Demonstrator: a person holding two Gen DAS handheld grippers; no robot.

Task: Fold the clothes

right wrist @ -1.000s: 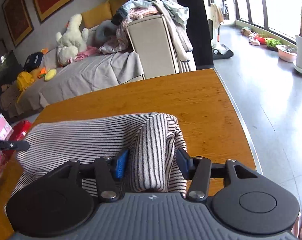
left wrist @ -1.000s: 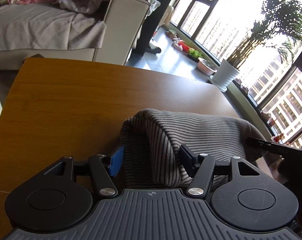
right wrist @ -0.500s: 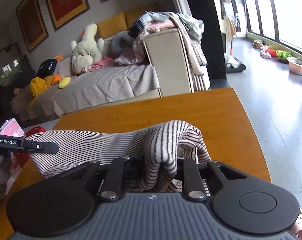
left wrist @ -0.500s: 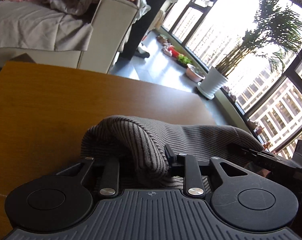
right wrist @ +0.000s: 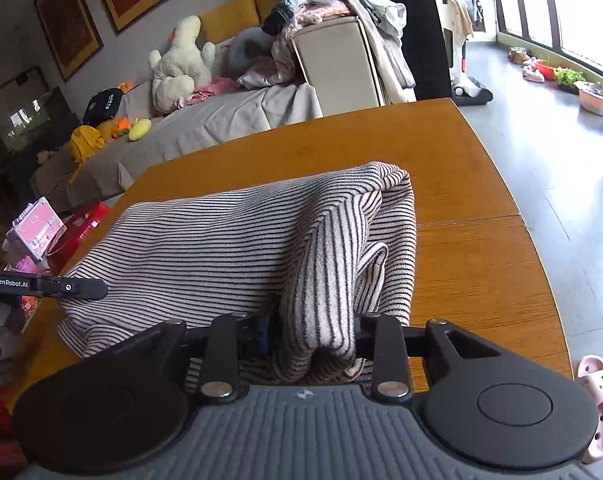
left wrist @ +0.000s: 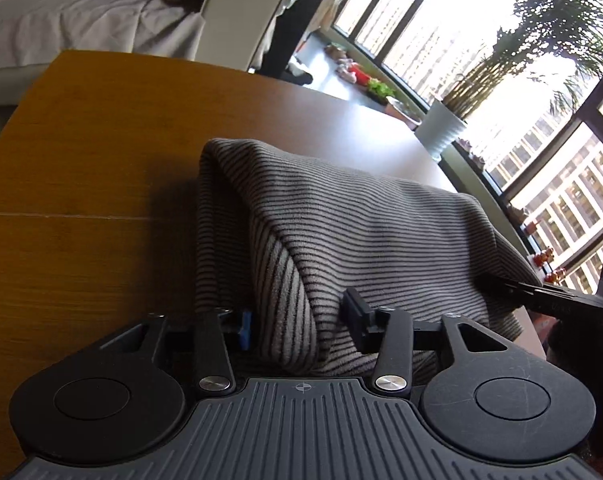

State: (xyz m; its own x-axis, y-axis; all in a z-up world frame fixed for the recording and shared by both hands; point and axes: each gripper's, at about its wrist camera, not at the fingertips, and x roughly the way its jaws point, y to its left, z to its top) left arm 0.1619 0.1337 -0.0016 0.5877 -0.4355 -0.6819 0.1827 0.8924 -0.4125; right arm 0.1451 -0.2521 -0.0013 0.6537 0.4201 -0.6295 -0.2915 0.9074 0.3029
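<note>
Both left tongs (left wrist: 297, 326) and right tongs (right wrist: 313, 334) clench bunched striped cloth (right wrist: 229, 248).

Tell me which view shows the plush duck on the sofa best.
Right wrist view: the plush duck sits upright on the sofa, fully visible. The left wrist view shows only a cropped pale sliver at its top-left corner.

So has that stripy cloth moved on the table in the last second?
Yes. The striped cloth, pinched by the right gripper, now lies further from the table's far edge, pulled back toward the camera.
</note>
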